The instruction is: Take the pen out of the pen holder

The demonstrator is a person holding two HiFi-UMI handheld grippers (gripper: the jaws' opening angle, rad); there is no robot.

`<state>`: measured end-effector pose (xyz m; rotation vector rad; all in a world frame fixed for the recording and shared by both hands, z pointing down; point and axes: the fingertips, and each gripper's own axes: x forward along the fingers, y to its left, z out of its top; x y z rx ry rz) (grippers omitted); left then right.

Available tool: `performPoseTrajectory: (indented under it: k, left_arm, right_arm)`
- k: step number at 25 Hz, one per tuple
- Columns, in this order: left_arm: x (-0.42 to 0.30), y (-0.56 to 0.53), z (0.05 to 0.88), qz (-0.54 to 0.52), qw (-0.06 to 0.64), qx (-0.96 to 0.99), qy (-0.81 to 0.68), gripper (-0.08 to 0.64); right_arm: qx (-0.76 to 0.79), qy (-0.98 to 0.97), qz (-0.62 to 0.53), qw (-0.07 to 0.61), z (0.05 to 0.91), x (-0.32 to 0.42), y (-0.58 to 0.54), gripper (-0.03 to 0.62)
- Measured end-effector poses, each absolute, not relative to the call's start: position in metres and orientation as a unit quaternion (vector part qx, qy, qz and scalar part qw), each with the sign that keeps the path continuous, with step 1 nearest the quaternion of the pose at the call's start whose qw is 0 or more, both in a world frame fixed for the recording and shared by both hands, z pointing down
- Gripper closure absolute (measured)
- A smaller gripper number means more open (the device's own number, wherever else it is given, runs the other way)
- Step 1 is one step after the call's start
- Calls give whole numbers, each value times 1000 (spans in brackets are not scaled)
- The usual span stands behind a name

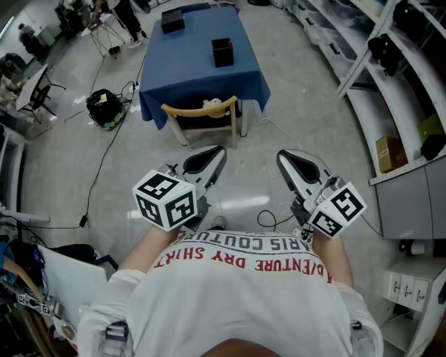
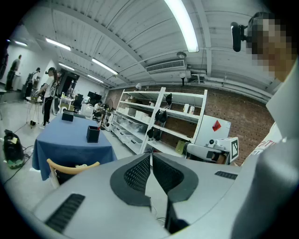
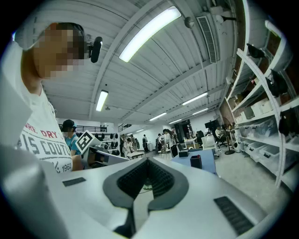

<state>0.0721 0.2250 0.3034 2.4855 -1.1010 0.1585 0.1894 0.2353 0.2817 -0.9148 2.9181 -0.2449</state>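
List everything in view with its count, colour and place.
table: one, blue cloth, ahead across the floor
pen holder: one, black, on the table
box: one, black, at the table's far end
chair: one, pale wood, at the table's near edge
bag: one, black and green, on the floor left of the table
shelves: white, along the right
cardboard box: one, brown, on a right shelf
left gripper: grey, shut, empty
right gripper: grey, shut, empty
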Motion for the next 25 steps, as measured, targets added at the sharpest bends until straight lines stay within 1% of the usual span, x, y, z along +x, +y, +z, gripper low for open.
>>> performPoseTrajectory:
  k: [5, 11, 12, 14, 15, 18, 21, 25]
  left_arm:
    - [72, 241, 299, 46, 201, 894, -399, 522]
    - [73, 254, 292, 34, 188, 894, -405, 522]
    - [72, 256, 291, 33, 185, 894, -407, 522]
    - [70, 258, 291, 33, 182, 892, -411, 522]
    - [69, 259, 291, 34, 182, 892, -413, 522]
    - [65, 260, 291, 34, 179, 891, -416, 522]
    - [62, 255, 293, 32, 182, 890, -417, 522]
    - [59, 240, 295, 32, 185, 890, -415, 522]
  right_arm:
    - [-306, 948, -82, 22, 282, 194, 246, 568]
    - [-310, 947, -80, 33, 275, 198, 254, 562]
    - [-309, 947, -78, 36, 274, 198, 256, 549]
    - [-305, 948, -76, 41, 273, 197, 257, 445]
    - [-304, 949, -75, 44, 272, 196, 258, 424]
    - [-300, 949, -77, 57, 271, 194, 256, 392]
    - [-302, 948, -75, 61, 271, 192, 250, 325]
    - [-313, 945, -72, 55, 272, 189, 232, 297]
